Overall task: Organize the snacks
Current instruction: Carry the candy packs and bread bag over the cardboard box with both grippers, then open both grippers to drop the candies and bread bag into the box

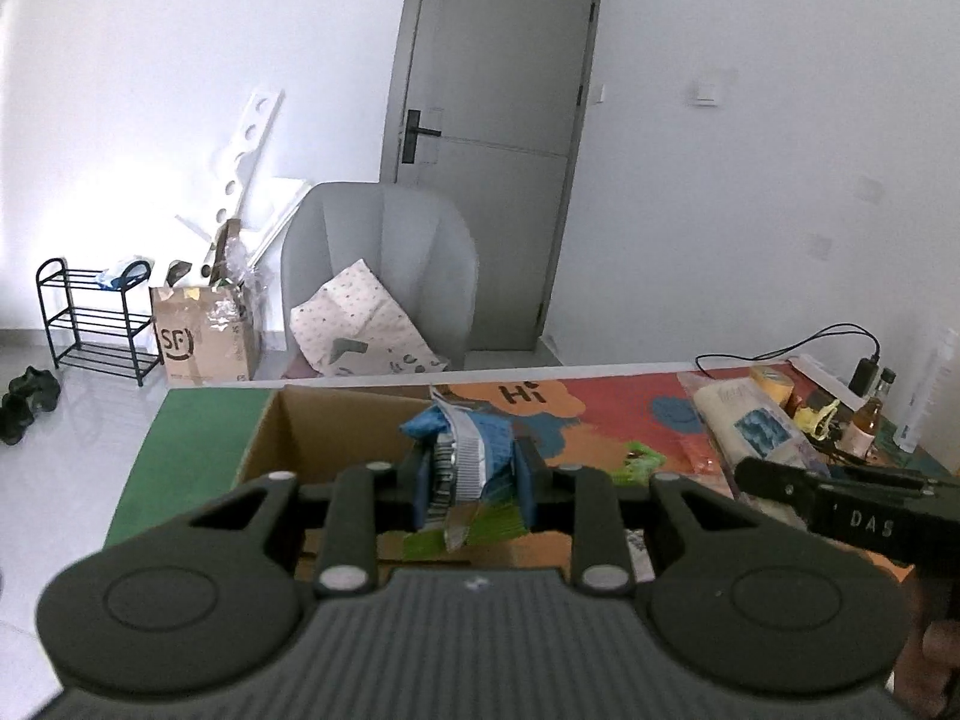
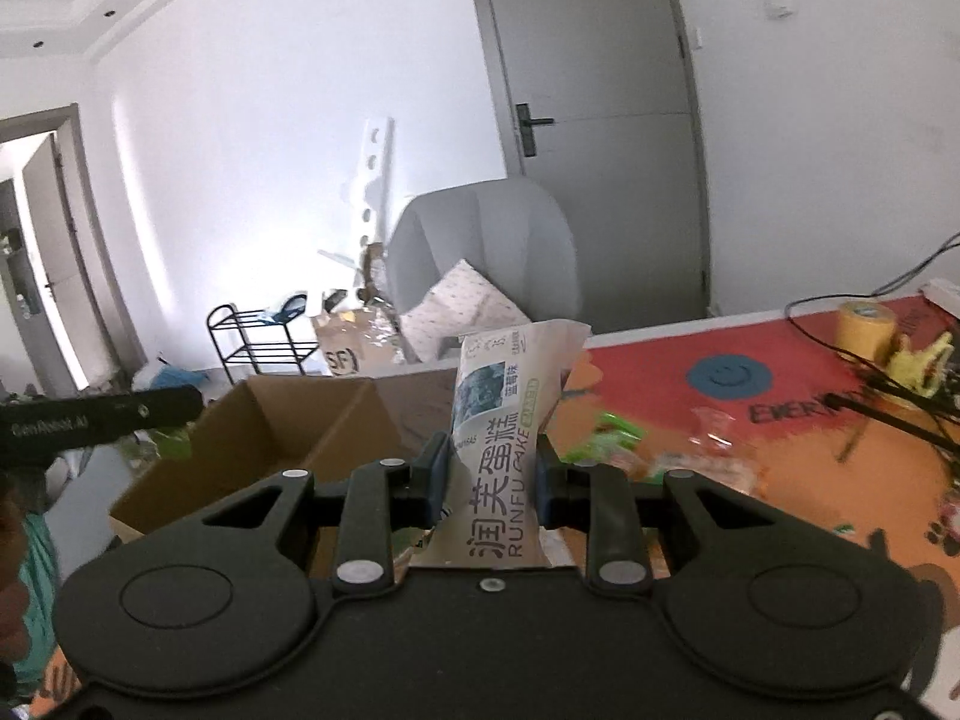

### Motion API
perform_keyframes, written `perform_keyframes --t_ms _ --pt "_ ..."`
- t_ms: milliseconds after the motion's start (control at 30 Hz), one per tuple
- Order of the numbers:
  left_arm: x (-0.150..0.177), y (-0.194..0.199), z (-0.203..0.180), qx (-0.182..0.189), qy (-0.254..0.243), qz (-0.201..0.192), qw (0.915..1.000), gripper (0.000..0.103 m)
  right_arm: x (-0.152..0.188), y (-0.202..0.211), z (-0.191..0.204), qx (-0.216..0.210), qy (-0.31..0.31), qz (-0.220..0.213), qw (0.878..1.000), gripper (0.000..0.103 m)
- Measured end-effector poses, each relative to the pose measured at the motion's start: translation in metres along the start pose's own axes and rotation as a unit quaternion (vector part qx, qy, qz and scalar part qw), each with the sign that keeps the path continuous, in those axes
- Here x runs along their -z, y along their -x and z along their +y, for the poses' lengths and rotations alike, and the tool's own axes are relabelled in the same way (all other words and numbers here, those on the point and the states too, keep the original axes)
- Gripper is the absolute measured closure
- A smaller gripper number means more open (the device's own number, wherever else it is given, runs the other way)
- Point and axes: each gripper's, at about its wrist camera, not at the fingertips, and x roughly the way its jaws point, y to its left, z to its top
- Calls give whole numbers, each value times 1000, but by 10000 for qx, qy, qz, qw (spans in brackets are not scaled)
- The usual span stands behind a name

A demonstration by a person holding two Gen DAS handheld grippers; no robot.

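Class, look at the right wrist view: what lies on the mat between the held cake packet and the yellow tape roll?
Between the cake packet and the tape roll lie a green packet and a clear wrapper, seen in the right wrist view.

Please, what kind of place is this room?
Probably a room in a home, in casual use: a grey armchair with a cushion, a small shoe rack with shoes beside it, and a cardboard box on a colourful table mat.
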Motion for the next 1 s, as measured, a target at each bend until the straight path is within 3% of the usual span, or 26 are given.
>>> perform_keyframes --t_ms 600,733,867,1000 --pt "-4 -39 61 -318 350 463 9978 76 -24 -37 63 -597 149 69 9981 77" --pt "-4 -36 67 -369 409 461 9974 68 -24 -41 74 -677 166 85 9975 77" --pt "-4 -22 69 -333 462 320 9979 49 -24 -46 85 -805 150 152 9965 77" --pt "-3 -14 74 -361 514 284 9976 42 -26 -55 95 -951 60 221 9952 76"
